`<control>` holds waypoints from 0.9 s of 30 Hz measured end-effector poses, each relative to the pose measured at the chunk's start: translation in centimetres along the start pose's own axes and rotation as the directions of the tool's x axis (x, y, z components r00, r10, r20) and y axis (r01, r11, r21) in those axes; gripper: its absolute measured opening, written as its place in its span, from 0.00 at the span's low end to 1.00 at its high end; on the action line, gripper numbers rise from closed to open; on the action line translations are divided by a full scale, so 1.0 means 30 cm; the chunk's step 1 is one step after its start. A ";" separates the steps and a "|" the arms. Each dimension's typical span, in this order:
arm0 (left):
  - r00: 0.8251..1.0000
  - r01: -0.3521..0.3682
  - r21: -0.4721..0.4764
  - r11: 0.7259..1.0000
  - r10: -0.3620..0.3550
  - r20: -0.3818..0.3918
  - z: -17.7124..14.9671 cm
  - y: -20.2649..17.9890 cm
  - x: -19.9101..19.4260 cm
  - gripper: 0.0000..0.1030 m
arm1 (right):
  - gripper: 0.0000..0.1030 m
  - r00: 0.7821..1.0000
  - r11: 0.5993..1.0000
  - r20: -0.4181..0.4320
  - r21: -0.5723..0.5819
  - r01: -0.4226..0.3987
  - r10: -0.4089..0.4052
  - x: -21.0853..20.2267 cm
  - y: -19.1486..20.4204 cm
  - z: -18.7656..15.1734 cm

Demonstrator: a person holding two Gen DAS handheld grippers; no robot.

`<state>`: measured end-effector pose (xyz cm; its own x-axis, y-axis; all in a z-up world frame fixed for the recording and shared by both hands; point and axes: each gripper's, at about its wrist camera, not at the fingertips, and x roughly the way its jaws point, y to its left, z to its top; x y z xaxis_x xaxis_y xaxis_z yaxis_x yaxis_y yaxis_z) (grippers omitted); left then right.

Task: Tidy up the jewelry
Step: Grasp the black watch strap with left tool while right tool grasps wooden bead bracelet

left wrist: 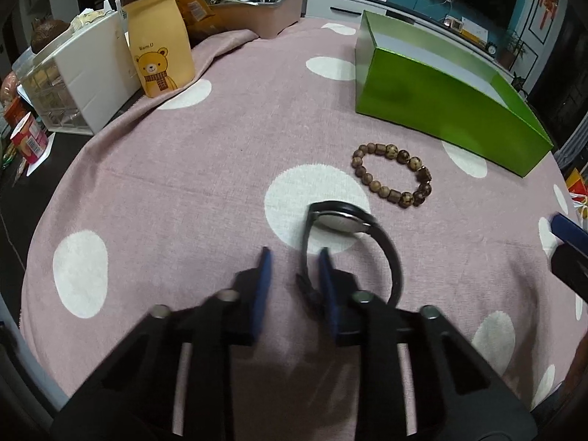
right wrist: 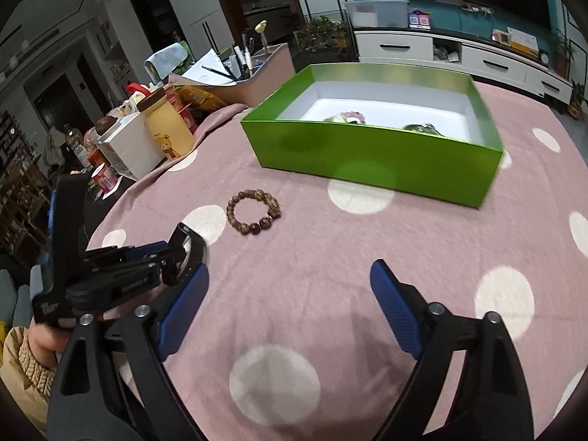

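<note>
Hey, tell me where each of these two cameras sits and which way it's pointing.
Left wrist: on the left gripper, facing across the pink dotted cloth at the black wristwatch; own open jaws show.
Right wrist: on the right gripper, facing the green open box; open jaws and the left gripper show.
Shared: brown wooden bead bracelet, box, watch.

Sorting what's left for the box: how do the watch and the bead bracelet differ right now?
The watch is black with a smooth strap and pale round face; the bead bracelet is a ring of brown wooden beads. The watch stands on edge at the left gripper, whose fingers are apart; the bracelet lies flat, untouched, nearer the green box. Both are wrist pieces, still outside the box.
</note>
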<state>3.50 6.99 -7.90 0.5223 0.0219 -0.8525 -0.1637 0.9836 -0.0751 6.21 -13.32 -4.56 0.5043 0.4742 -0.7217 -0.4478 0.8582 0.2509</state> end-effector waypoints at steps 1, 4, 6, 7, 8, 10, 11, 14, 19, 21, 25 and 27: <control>1.000 0.011 -0.003 1.000 -0.011 0.005 0.000 0.004 -0.001 0.08 | 0.82 1.000 1.000 -0.005 -0.007 0.005 -0.005 0.019 0.005 0.012; 0.999 0.040 -0.006 0.999 -0.039 0.034 -0.001 0.015 -0.014 0.05 | 0.73 0.999 0.999 -0.034 -0.028 0.017 -0.018 0.093 0.023 0.044; 0.996 0.064 -0.007 0.998 -0.064 0.067 0.003 0.022 -0.035 0.05 | 0.67 0.998 0.999 -0.058 -0.039 0.027 -0.029 0.145 0.026 0.062; 0.995 0.061 -0.005 0.998 -0.060 0.082 0.004 0.023 -0.044 0.05 | 0.61 0.997 0.999 -0.066 -0.044 0.031 -0.034 0.165 0.031 0.069; 0.994 0.054 -0.005 0.999 -0.054 0.093 0.004 0.027 -0.049 0.05 | 0.57 0.996 0.998 -0.076 -0.051 0.036 -0.040 0.194 0.035 0.079; 0.994 0.060 -0.010 0.998 -0.059 0.096 0.006 0.037 -0.048 0.05 | 0.49 0.995 0.997 -0.088 -0.068 0.044 -0.050 0.230 0.045 0.094; 0.993 0.064 -0.012 0.998 -0.062 0.098 0.006 0.042 -0.048 0.05 | 0.45 0.994 0.995 -0.093 -0.084 0.051 -0.059 0.255 0.056 0.105; 0.992 0.065 -0.014 0.998 -0.063 0.110 0.008 0.053 -0.052 0.05 | 0.40 0.991 0.991 -0.101 -0.116 0.072 -0.084 0.301 0.077 0.132; 0.991 0.073 -0.031 0.997 -0.069 0.118 0.009 0.077 -0.052 0.05 | 0.32 0.986 0.983 -0.121 -0.160 0.092 -0.112 0.366 0.106 0.154; 0.990 0.079 -0.033 0.996 -0.075 0.118 0.008 0.081 -0.053 0.05 | 0.28 0.984 0.976 -0.120 -0.193 0.106 -0.131 0.382 0.124 0.151; 0.989 0.089 -0.031 0.996 -0.084 0.121 0.007 0.083 -0.055 0.05 | 0.10 0.983 0.965 -0.111 -0.235 0.115 -0.145 0.392 0.148 0.147; 0.989 0.090 -0.031 0.996 -0.085 0.122 0.005 0.082 -0.057 0.05 | 0.10 0.983 0.960 -0.104 -0.252 0.124 -0.155 0.388 0.159 0.140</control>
<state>2.32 9.38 -6.54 0.6323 -0.0404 -0.7736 -0.1418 0.9757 -0.1669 13.05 -2.86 -9.06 0.4882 0.3129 -0.8147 -0.5533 0.8329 -0.0117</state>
